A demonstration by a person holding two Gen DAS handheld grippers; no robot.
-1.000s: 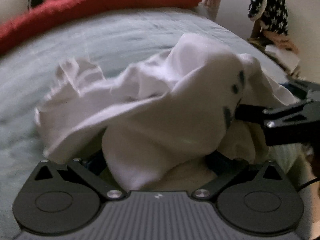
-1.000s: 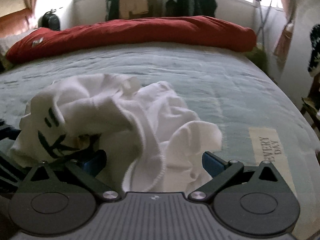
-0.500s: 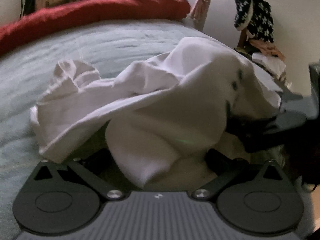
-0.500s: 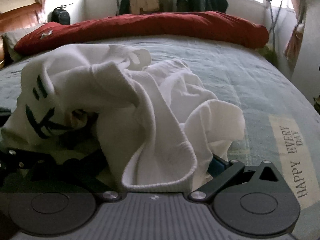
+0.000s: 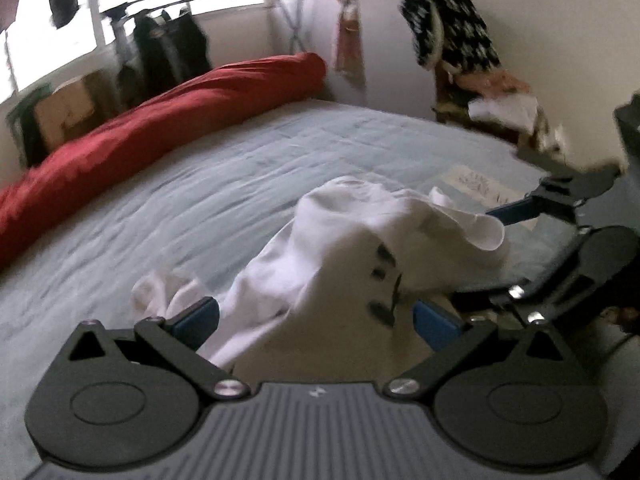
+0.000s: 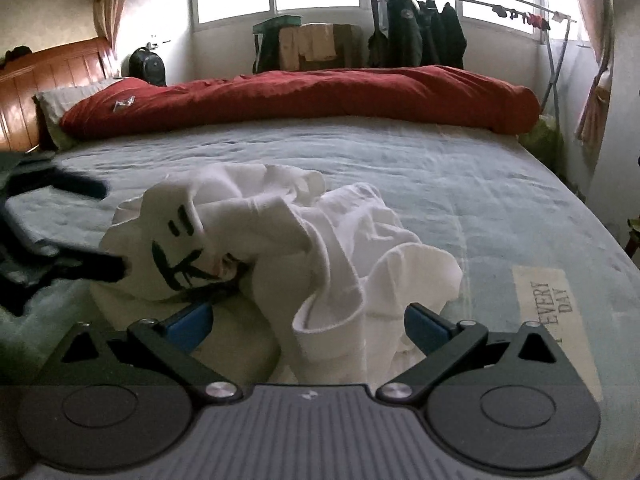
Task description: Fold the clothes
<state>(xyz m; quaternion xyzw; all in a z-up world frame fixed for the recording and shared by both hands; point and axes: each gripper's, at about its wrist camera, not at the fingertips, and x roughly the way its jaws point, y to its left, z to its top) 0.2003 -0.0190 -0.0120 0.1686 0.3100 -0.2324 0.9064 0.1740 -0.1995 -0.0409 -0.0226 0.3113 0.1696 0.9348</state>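
A crumpled white garment (image 5: 352, 248) with black print lies in a heap on the light blue bed sheet (image 5: 224, 184). My left gripper (image 5: 316, 314) is open, its blue fingers wide apart on either side of the garment's near end. In the right wrist view the same garment (image 6: 280, 232) is bunched, a ribbed hem nearest the camera. My right gripper (image 6: 308, 318) is also open, straddling that hem. One of the right gripper's fingers (image 5: 516, 209) reaches the garment's far edge in the left view. The left gripper's dark fingers (image 6: 102, 270) touch the printed side at left.
A rolled red duvet (image 6: 320, 96) lies along the far side of the bed. A printed label patch (image 6: 548, 300) sits on the sheet at right. A chair piled with clothes (image 5: 460, 64) stands past the bed's right edge, a clothes rack (image 6: 420, 36) by the window.
The garment was raised and filled both views; now it sits lower in a heap on the sheet. Both grippers have drawn back, and their blue fingers show.
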